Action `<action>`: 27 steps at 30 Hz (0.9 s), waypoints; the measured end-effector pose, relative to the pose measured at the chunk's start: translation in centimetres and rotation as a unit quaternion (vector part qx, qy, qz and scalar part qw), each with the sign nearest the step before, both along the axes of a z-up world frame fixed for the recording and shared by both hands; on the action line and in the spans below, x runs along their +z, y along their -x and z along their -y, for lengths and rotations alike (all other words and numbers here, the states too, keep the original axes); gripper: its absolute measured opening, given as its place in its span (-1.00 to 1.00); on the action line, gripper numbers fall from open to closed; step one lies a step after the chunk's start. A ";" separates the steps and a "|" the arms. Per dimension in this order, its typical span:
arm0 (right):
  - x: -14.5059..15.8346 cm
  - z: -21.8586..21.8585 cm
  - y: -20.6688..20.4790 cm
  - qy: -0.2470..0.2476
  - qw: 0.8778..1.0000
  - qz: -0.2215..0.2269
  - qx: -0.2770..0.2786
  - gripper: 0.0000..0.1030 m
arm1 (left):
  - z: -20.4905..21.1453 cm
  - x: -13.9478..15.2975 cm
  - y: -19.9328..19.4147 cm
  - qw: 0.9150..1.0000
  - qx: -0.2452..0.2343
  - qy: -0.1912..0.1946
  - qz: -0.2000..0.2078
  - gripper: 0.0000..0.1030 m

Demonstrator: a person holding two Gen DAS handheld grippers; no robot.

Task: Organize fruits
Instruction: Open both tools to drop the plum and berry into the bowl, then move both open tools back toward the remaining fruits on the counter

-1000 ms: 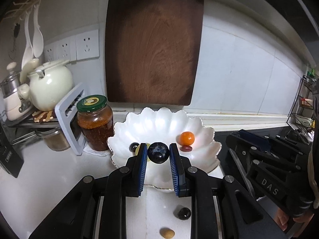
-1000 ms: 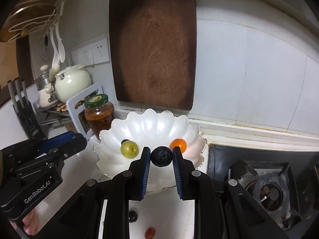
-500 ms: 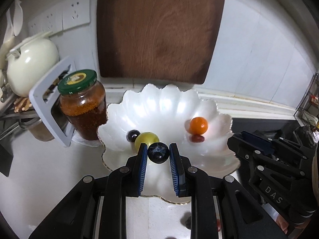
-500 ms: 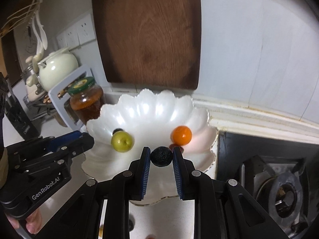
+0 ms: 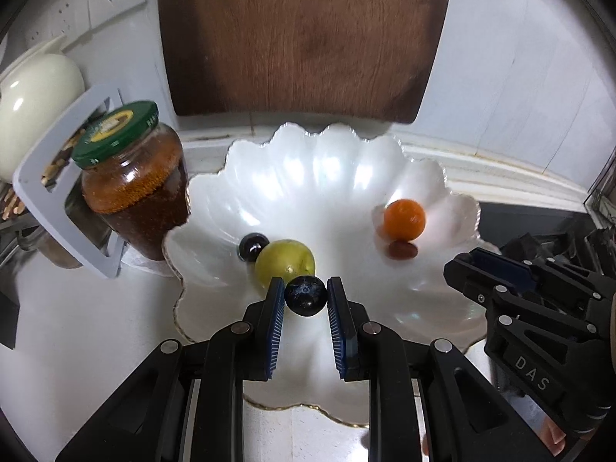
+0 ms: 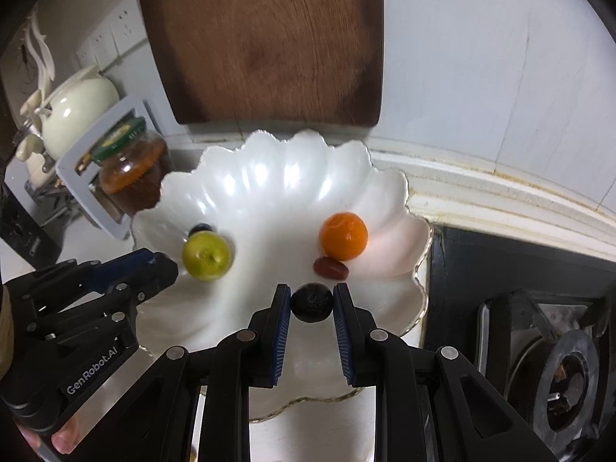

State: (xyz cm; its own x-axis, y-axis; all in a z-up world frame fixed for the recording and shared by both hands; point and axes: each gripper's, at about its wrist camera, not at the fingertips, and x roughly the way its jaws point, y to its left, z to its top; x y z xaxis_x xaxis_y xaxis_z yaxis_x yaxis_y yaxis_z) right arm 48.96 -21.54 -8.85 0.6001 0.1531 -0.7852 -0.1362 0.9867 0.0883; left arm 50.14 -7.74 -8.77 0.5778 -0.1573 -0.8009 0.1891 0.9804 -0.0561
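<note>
Fruits inbound: left gripper (image 5: 306, 296) clamped on a blueberry (image 5: 306, 295), right gripper (image 6: 312, 302) on a dark wrinkled fruit (image 6: 312, 302), both now dipped low over the white bowl (image 5: 346, 177), release looks close

You're working in a home kitchen.
You can see a wooden cutting board (image 6: 265, 42) leaning on the tiled wall, a gas stove burner (image 6: 569, 379), wall sockets (image 6: 111, 40), a cream teapot (image 6: 79, 107) and a green-lidded jar (image 5: 133, 181).
</note>
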 end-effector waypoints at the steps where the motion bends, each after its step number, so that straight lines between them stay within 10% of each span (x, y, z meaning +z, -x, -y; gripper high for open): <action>1: -0.2 0.0 -0.2 0.001 1.000 -0.005 0.000 -0.53 | 0.2 -0.3 -0.2 1.000 0.002 -0.002 -0.006 -0.55; 13: -2.2 -0.6 -1.8 0.016 0.998 -0.057 0.012 -0.53 | 2.4 -2.0 -0.3 0.998 -0.007 -0.041 -0.051 -0.52; 27: -1.2 -0.2 -0.9 0.024 0.999 -0.042 0.004 -0.31 | 0.8 0.0 0.8 0.997 0.012 -0.069 -0.017 0.13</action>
State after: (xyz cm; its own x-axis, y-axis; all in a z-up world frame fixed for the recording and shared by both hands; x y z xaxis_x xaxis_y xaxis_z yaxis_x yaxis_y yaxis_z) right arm 49.84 -21.39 -10.02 0.5303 0.1186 -0.8395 -0.1383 0.9890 0.0524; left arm 49.30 -8.49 -8.72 0.5520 -0.0305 -0.8333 0.1652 0.9835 0.0734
